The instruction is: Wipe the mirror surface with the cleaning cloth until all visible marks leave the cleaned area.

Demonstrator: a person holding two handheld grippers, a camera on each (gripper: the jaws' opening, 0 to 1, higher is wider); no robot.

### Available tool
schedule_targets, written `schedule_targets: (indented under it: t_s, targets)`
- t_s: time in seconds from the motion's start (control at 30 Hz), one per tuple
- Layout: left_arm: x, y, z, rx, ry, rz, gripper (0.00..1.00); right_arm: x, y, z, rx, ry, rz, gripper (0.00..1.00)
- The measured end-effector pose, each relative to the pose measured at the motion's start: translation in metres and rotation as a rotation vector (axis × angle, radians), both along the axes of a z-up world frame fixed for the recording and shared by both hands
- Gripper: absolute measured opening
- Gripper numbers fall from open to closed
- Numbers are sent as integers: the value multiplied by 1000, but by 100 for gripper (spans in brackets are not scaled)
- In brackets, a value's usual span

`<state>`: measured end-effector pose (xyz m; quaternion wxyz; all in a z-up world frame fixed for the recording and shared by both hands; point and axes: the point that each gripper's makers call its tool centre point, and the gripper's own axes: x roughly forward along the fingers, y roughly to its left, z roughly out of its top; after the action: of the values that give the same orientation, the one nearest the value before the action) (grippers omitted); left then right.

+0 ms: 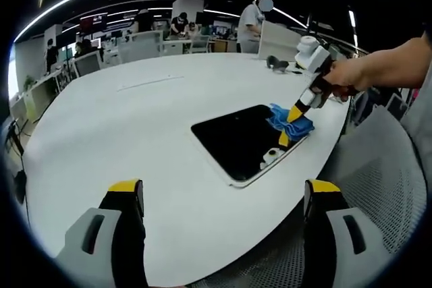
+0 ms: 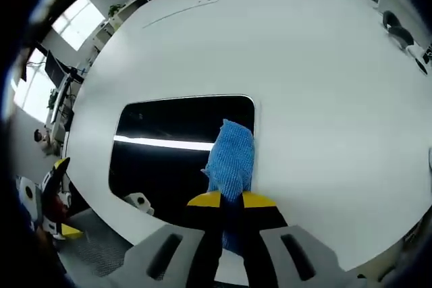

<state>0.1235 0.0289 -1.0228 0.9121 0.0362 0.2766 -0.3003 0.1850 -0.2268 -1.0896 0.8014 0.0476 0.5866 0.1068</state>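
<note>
A dark rectangular mirror [image 1: 236,139] [image 2: 169,160] with a pale rim lies flat on the white table [image 1: 135,119] [image 2: 304,65], close to its near edge. A blue cleaning cloth [image 1: 291,121] [image 2: 231,156] rests on the mirror's right end, partly over the rim. My right gripper [image 2: 231,200] is shut on the cloth and presses it down. In the left gripper view it reaches in from the right [image 1: 290,126], held by a hand [image 1: 364,72]. My left gripper [image 1: 223,190] hovers open over the table's near edge, short of the mirror, with nothing between its jaws.
A grey mesh chair [image 1: 381,166] stands by the table's edge on the right. A small dark object [image 1: 275,64] [image 2: 398,32] lies at the table's far side. Desks, chairs and several people [image 1: 250,25] fill the back of the room.
</note>
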Motion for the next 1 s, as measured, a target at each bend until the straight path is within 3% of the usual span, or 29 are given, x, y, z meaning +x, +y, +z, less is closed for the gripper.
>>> schedule_targets:
  t_s: [0.73,1.0]
  targets:
    - [1,0,1,-15,2,10,99,-20,5,-1,-33,7,12,4]
    - [-1,-1,-1,-8,9,-1,99,-19,3,-2,-47,11,10,3]
